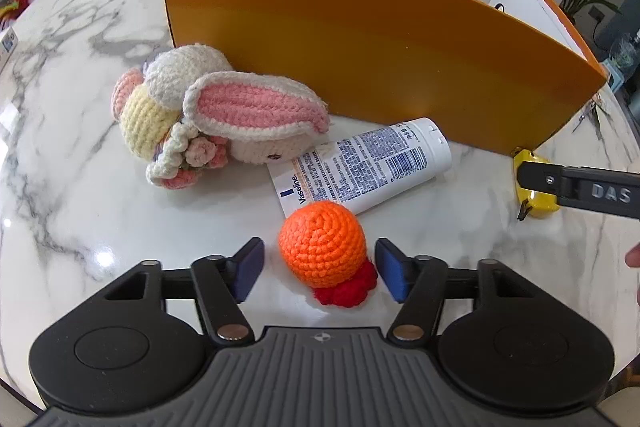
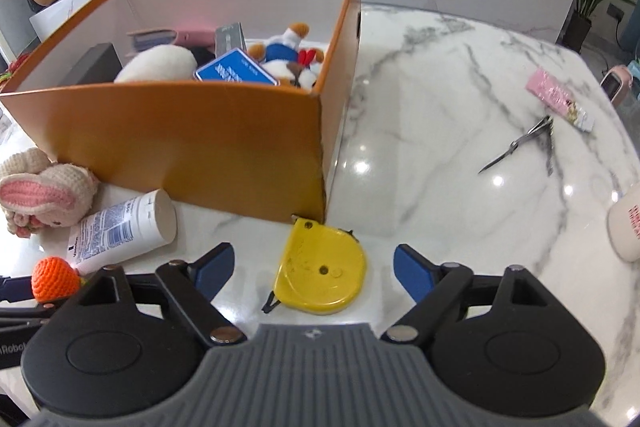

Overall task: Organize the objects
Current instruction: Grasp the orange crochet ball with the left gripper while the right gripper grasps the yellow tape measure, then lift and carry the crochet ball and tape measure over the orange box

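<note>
Each gripper, the left gripper (image 1: 320,269) and the right gripper (image 2: 314,273), has a black body with two round discs, a ribbed grey centre plate and silver pivot screws. Its black linkage arms end in blue pads (image 1: 249,269).

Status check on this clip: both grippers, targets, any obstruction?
Left gripper open, fingers either side of orange crochet ball. Right gripper open around yellow tape measure. Orange box just behind; nothing blocking.

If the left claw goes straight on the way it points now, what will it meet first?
Most likely the orange crochet ball, which lies on the marble table between the open jaws of the left claw, neither pad touching it. The Vaseline tube lies just behind; depth is uncertain.
</note>
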Demonstrator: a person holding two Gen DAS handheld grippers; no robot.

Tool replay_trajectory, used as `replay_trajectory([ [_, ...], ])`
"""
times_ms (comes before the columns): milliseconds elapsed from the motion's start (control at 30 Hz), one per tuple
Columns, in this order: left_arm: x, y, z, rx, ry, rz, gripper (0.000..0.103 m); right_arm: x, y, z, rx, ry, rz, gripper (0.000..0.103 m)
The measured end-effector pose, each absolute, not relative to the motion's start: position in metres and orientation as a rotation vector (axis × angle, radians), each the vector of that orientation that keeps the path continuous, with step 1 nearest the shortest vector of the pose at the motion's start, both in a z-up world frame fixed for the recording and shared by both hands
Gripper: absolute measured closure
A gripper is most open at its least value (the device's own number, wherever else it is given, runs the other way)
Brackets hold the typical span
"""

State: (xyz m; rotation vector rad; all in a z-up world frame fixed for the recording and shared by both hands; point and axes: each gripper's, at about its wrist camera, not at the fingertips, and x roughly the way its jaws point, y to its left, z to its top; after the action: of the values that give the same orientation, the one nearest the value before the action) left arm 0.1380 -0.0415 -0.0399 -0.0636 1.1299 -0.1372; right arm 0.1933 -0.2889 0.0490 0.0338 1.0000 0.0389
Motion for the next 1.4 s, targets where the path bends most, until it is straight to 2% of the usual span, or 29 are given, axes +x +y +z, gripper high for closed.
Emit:
replay_trajectory([
  [200, 0.139, -0.041, -0.039, -0.063, 1.130, -0.146, 0.041, 0.198, -0.289, 0.036, 0.056, 1.026, 0.024, 0.026],
  [233, 0.139, -0.041, -0.039, -0.062, 1.130, -0.146, 0.042, 0.199, -0.289, 0.034, 0.053, 1.031, 0.020, 0.031],
  [300, 0.139, -0.041, -0.039, -0.056, 1.131, -0.146, 0.044, 0.200, -0.288, 0.032, 0.038, 1.032, 0.015, 0.033],
  [367, 0.139, -0.043, -0.039, -0.043, 1.130, -0.149, 0.053, 0.200, -0.283, 0.032, -0.019, 1.027, -0.008, 0.047],
  [400, 0.139, -0.043, -0.038, -0.037, 1.131, -0.155, 0.057, 0.200, -0.283, 0.032, -0.022, 1.026, -0.006, 0.048],
  [1400, 0.131, -0.035, -0.021, -0.005, 1.089, -0.163, 0.058, 0.162, -0.258, 0.061, -0.064, 1.013, 0.179, 0.048],
])
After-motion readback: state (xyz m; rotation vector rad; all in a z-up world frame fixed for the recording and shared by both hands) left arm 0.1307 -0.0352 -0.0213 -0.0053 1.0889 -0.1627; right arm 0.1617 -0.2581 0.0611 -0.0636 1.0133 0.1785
